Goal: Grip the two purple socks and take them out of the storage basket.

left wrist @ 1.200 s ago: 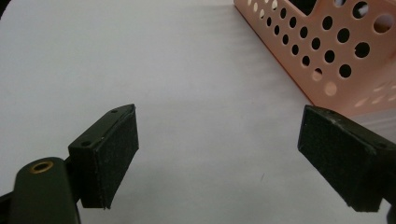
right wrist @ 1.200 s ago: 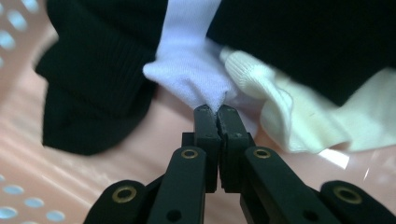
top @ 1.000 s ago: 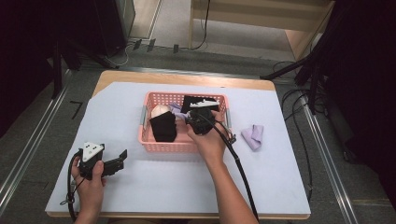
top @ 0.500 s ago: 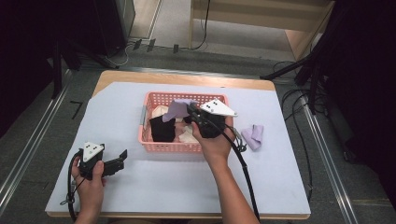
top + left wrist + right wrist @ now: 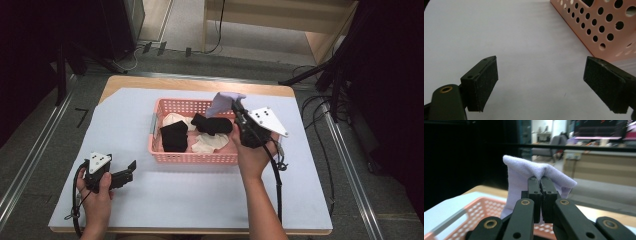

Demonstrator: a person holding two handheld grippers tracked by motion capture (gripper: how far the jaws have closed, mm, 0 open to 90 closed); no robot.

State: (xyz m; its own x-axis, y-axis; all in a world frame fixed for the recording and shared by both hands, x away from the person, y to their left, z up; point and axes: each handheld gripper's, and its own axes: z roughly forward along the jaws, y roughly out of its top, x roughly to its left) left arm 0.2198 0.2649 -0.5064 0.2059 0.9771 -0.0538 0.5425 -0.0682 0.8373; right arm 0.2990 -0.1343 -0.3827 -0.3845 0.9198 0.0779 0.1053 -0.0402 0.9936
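A pink perforated basket (image 5: 192, 158) sits mid-table with black socks (image 5: 173, 136) and white socks (image 5: 210, 143) inside. My right gripper (image 5: 235, 106) hangs above the basket's far right corner, shut on a lilac sock (image 5: 224, 103) that droops from its tips. In the right gripper view the jaws (image 5: 540, 181) are pressed together on the lilac sock (image 5: 524, 175), with the basket (image 5: 474, 212) below. My left gripper (image 5: 131, 166) rests near the table's front left, open. Nothing lies between its pads (image 5: 482, 85), and the basket wall (image 5: 604, 30) is ahead to the right.
A white sheet (image 5: 200, 200) covers the table, bare in front of the basket and on both sides of it. A black cable (image 5: 276, 185) trails from the right gripper along the forearm. Dark stands and cables surround the table on the floor.
My right gripper has risen out of the basket with the lilac sock and moved toward the basket's far right corner. The left gripper has stayed put.
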